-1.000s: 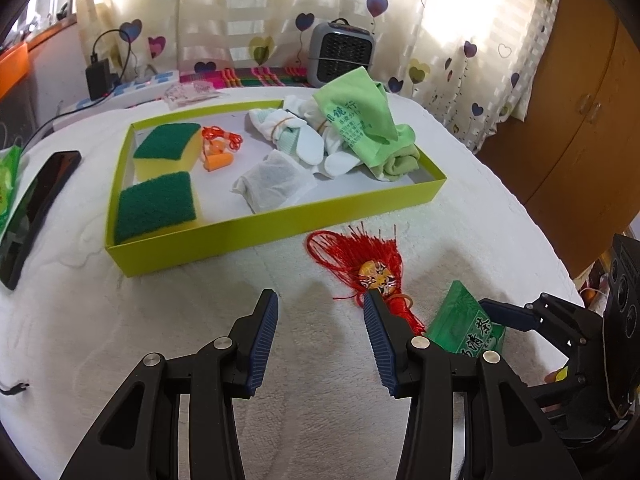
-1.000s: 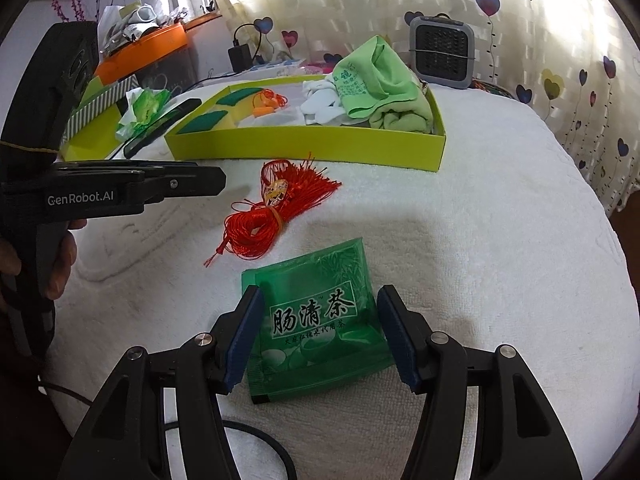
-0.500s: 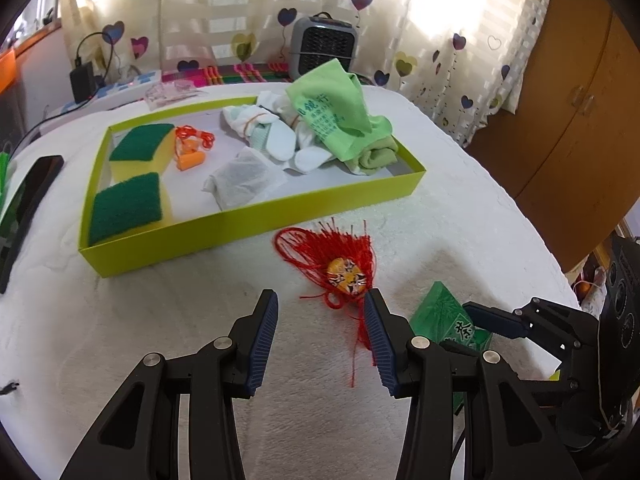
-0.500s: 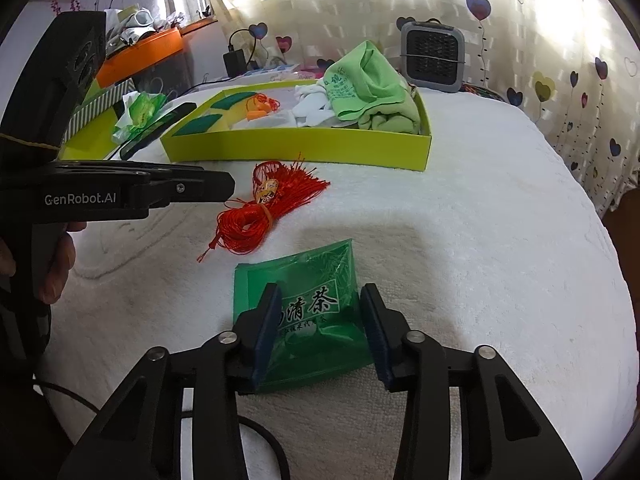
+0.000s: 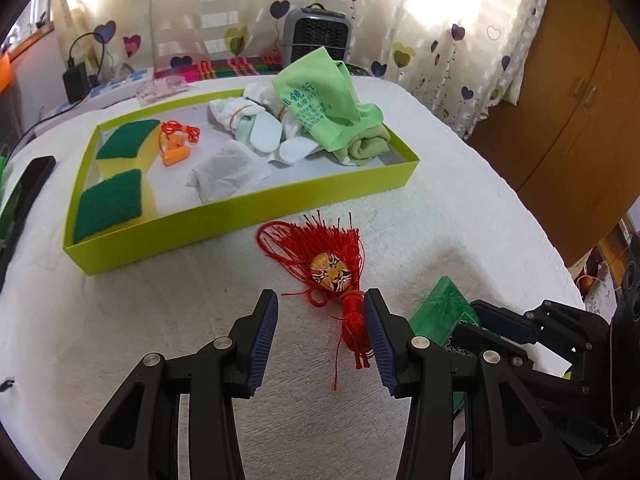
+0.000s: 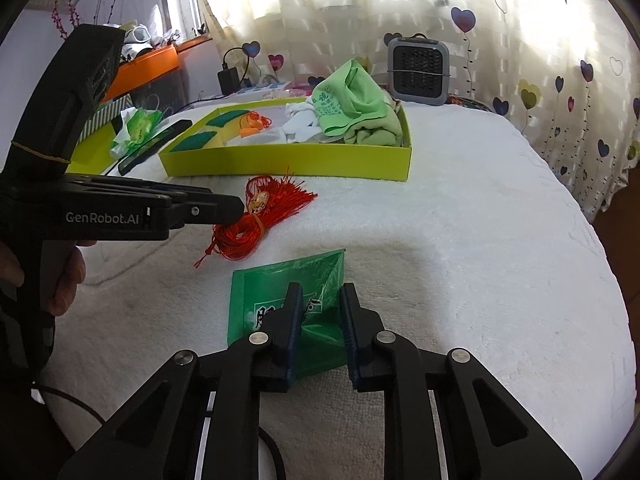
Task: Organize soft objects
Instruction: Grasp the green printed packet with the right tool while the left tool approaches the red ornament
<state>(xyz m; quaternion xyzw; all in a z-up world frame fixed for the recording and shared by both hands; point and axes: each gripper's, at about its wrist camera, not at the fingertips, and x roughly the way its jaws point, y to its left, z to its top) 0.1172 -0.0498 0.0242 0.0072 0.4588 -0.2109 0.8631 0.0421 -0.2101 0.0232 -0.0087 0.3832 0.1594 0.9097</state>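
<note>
A red tassel ornament with a painted mask face [image 5: 330, 274] lies on the white cloth in front of the yellow-green tray [image 5: 248, 216]. My left gripper [image 5: 322, 308] is open, its fingers on either side of the tassel's cord end. My right gripper [image 6: 318, 306] has closed on a green tea packet [image 6: 280, 288], which buckles upward between the pads; the packet also shows in the left wrist view [image 5: 444, 312]. The tassel shows in the right wrist view [image 6: 264, 216] beside the left gripper's tip [image 6: 232, 206].
The tray holds two green sponges [image 5: 110, 204], an orange corded item [image 5: 176, 148], a white sachet [image 5: 228, 170], white socks [image 5: 256, 128] and a green cloth [image 5: 324, 108]. A small heater [image 5: 318, 38] stands behind. A black phone [image 5: 28, 184] lies left. A wooden cabinet [image 5: 580, 100] stands on the right.
My left gripper moved forward until its fingers straddle the tassel. My right gripper's jaws closed from wide open onto the green packet, which now buckles.
</note>
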